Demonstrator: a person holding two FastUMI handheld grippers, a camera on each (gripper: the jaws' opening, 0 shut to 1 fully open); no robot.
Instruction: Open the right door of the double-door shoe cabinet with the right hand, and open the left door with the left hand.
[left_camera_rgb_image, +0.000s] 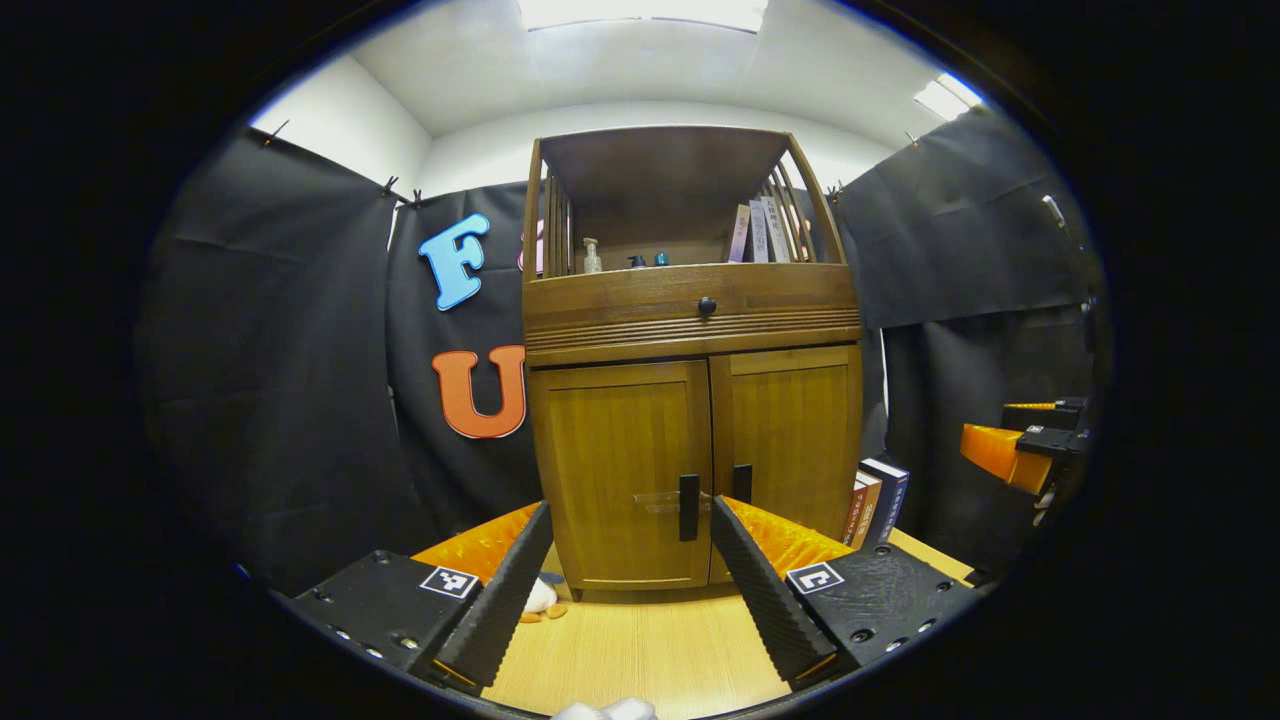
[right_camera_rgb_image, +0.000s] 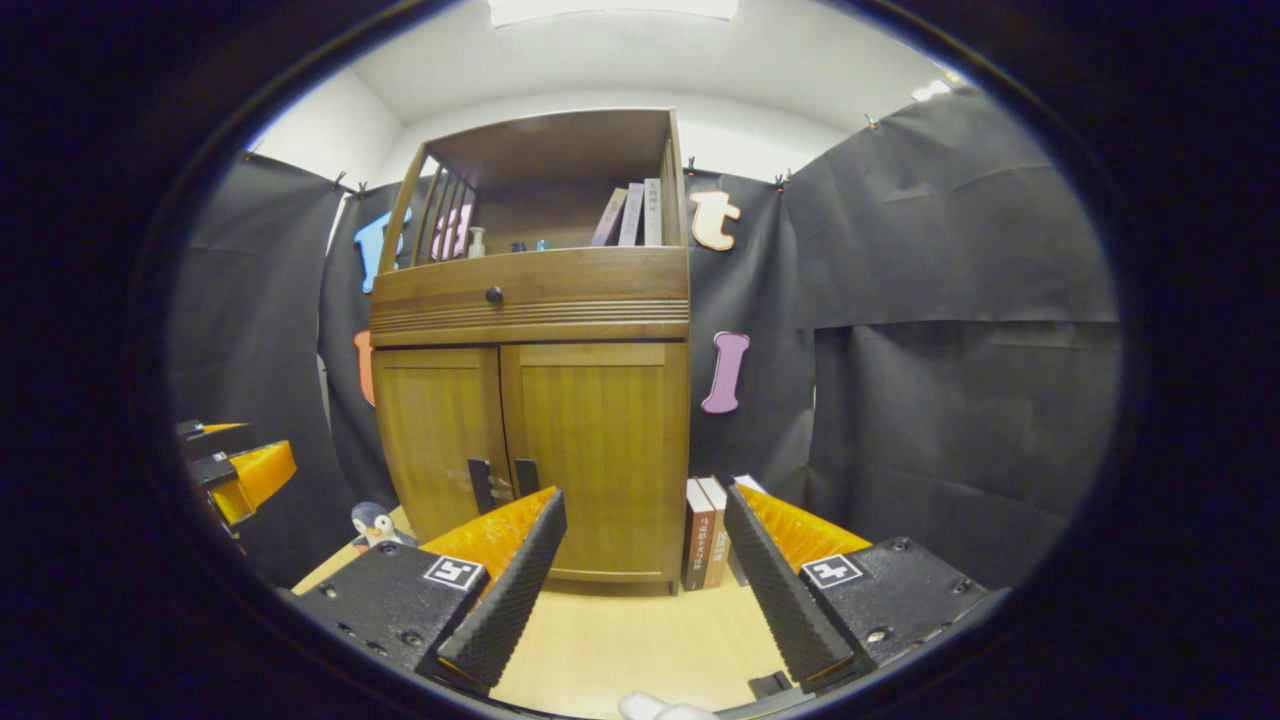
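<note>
Left gripper view: ahead of the wide-spread left tongs (left_camera_rgb_image: 630, 520) and right tongs (right_camera_rgb_image: 645, 510), both cabinet doors, left door (left_camera_rgb_image: 620, 470) and right door (right_camera_rgb_image: 600, 450), remain closed, nothing yet gripped.

SITE: staged recording booth | EVIDENCE: I see black cloth walls (right_camera_rgb_image: 950, 250) clipped up around a light wood worktop (left_camera_rgb_image: 640, 650) carrying a home-style cabinet (left_camera_rgb_image: 690, 330) | LIGHTING: ceiling panels (left_camera_rgb_image: 640, 12)
</note>
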